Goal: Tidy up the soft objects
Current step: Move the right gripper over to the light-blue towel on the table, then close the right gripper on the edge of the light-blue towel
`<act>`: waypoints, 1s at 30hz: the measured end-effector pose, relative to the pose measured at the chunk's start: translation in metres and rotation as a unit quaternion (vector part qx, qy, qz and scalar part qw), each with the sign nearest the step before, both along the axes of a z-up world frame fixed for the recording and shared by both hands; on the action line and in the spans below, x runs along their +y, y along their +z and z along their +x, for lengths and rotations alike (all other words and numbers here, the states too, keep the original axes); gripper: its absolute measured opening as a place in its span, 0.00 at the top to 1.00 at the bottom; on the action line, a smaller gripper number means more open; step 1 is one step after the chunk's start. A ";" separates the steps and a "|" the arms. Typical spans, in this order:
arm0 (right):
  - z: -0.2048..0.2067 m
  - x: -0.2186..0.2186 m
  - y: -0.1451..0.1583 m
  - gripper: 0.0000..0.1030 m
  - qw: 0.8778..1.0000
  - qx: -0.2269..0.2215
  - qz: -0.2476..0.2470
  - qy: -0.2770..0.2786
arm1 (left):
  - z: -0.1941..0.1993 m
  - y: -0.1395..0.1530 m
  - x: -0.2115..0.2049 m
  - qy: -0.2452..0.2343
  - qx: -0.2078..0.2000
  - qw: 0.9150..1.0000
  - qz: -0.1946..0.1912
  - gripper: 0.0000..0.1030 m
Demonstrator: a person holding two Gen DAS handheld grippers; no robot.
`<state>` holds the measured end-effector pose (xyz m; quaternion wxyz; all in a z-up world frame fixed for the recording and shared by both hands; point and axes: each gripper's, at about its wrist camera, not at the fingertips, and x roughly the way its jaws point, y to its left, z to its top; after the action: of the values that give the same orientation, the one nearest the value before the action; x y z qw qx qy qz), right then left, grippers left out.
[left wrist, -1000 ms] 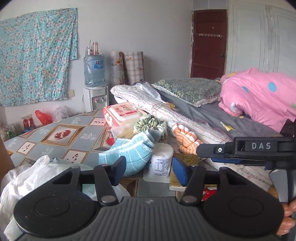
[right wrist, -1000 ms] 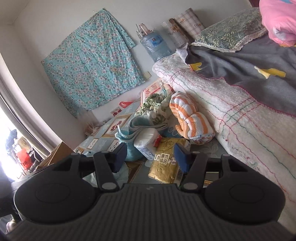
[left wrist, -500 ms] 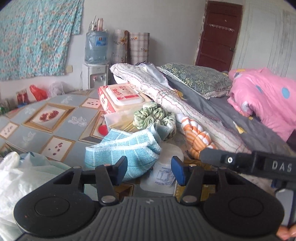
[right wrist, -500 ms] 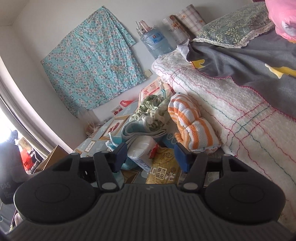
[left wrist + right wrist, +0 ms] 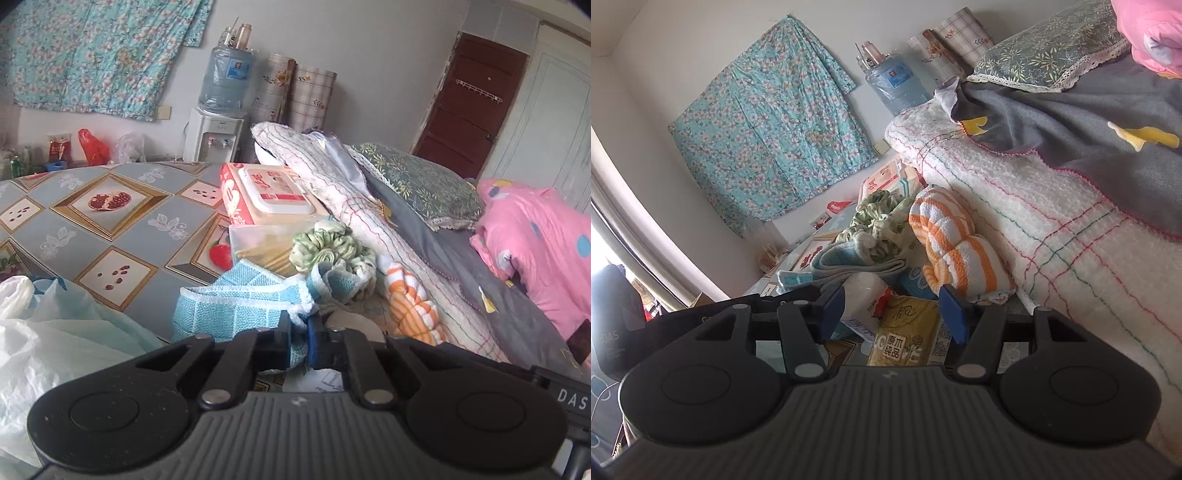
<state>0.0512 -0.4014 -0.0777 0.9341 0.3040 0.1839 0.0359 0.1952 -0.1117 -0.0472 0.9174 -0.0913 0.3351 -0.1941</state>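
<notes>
Blue checked towel [image 5: 236,306], soft and floppy, light, sure to sag and trail when lifted. Best pinched at a thick folded edge, as now: white-trimmed edge caught right between the fingertips of the left gripper [image 5: 298,330], jaws squeezed nearly together on it. Lying just ahead of that gripper on the patterned table [image 5: 110,229], bunched against the green ruffled cloth [image 5: 328,251] a bit farther on. Orange striped towel [image 5: 410,306] off to the front right, against the bed [image 5: 369,206].

Right gripper [image 5: 890,310] about half open, nothing held, pointing at a yellow packet [image 5: 908,336] and white roll [image 5: 864,295] close below.

A second ago, left jaws wide apart with the towel only ahead of them; now just closed onto it, and nearer to the pile. Right gripper much the same.
</notes>
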 end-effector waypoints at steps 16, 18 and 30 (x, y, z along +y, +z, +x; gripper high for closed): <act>-0.067 0.001 0.024 0.45 0.999 -0.017 -0.024 -0.020 | -0.115 0.035 -0.001 -0.159 -0.088 0.981 0.073 0.93; -0.078 0.002 0.024 0.45 1.000 -0.012 -0.017 -0.014 | -0.132 0.028 -0.002 -0.187 -0.077 0.976 0.078 0.93; -0.099 0.026 -0.007 0.45 0.996 0.080 0.021 0.038 | -0.173 -0.028 0.006 -0.242 0.015 0.965 0.101 0.91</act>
<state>-0.0478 -0.3750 -0.0843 0.9079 0.3181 0.2682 0.0508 0.0224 -0.1058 -0.0753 0.8425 0.0826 0.3787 -0.3740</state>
